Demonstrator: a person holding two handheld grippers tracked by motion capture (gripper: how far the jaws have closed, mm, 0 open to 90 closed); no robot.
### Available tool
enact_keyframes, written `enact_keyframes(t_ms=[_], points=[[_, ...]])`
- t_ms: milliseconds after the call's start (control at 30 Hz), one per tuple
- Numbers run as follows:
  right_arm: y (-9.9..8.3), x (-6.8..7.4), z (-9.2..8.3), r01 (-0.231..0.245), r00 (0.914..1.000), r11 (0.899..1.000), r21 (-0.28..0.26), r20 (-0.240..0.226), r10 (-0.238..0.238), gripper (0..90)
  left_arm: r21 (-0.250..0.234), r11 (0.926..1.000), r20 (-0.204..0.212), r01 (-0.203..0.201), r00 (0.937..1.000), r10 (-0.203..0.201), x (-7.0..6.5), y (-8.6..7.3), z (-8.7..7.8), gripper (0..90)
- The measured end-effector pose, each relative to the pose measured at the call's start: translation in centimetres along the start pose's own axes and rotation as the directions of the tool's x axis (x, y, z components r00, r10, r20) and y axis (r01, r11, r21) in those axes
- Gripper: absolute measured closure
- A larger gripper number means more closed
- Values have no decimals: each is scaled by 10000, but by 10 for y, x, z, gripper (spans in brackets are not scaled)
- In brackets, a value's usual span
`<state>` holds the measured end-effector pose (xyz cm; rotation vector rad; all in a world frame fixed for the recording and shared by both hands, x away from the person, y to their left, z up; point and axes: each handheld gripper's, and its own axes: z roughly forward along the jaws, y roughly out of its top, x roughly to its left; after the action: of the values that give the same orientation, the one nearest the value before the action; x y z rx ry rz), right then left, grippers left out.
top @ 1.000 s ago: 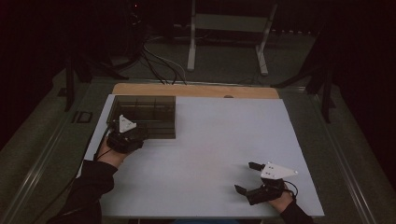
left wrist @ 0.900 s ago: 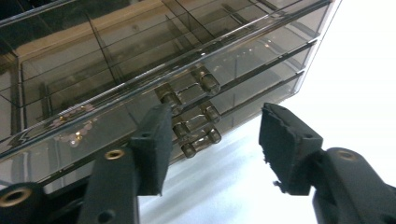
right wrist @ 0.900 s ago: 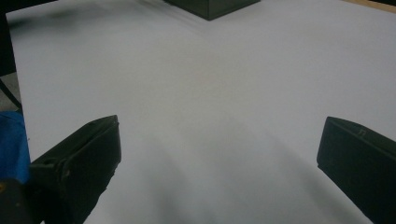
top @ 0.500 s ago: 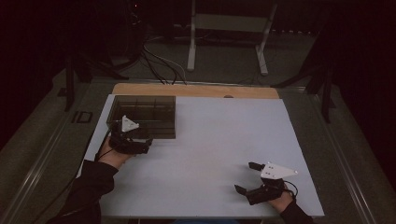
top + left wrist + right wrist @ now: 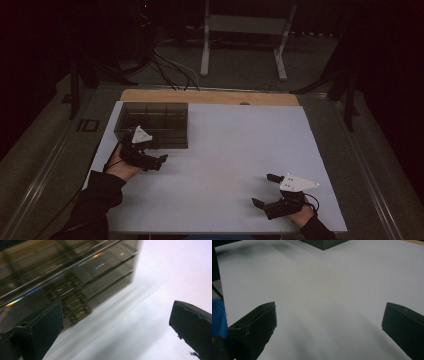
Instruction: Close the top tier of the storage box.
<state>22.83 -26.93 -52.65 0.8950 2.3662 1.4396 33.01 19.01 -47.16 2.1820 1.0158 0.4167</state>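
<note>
Smoked divider box [image 5: 152, 125] just beside open L gripper [image 5: 155, 162]; R gripper [image 5: 265, 190] open too

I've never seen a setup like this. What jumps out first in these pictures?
A white table glows in a dark room. At its far left corner sits a smoky see-through box with dividers. A person holds an open two-jawed tool in each hand: the left tool just beside the box, the right tool near the front right edge.

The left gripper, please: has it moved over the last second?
Yes. The left gripper has drawn back from the dark box toward the table's near edge.
</note>
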Motion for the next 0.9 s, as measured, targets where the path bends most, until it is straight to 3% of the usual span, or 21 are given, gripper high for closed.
enact_keyframes(t_ms=[67, 200, 300, 500, 600, 900], points=[[0, -1, 0, -2, 10000, 10000, -36, -12, 2, 0, 11, 9997, 592, -257, 9979, 256, -1, 2, 1, 10], [0, -1, 0, 12, 10000, 10000, -17, -23, -12, 0, 47, 9983, 1119, -575, 9921, 566, -5, 7, 3, 10], [0, -1, -1, 11, 10000, 10000, -37, -18, -11, 0, -189, 9989, 1684, -420, 9847, 446, -7, 10, 3, 10], [0, 0, -1, 28, 10000, 10000, -29, 5, -28, 0, -440, 9962, 1865, -751, 9790, 821, -13, 17, 3, 10], [0, 0, -1, 27, 10000, 10000, -31, 17, -27, 0, -582, 9963, 2135, -628, 9741, 739, -13, 19, 0, 10], [1, 2, 0, 53, 10000, 10000, -6, -2, -53, 0, -505, 9971, 2381, -576, 9688, 680, -15, 16, -11, 10]])
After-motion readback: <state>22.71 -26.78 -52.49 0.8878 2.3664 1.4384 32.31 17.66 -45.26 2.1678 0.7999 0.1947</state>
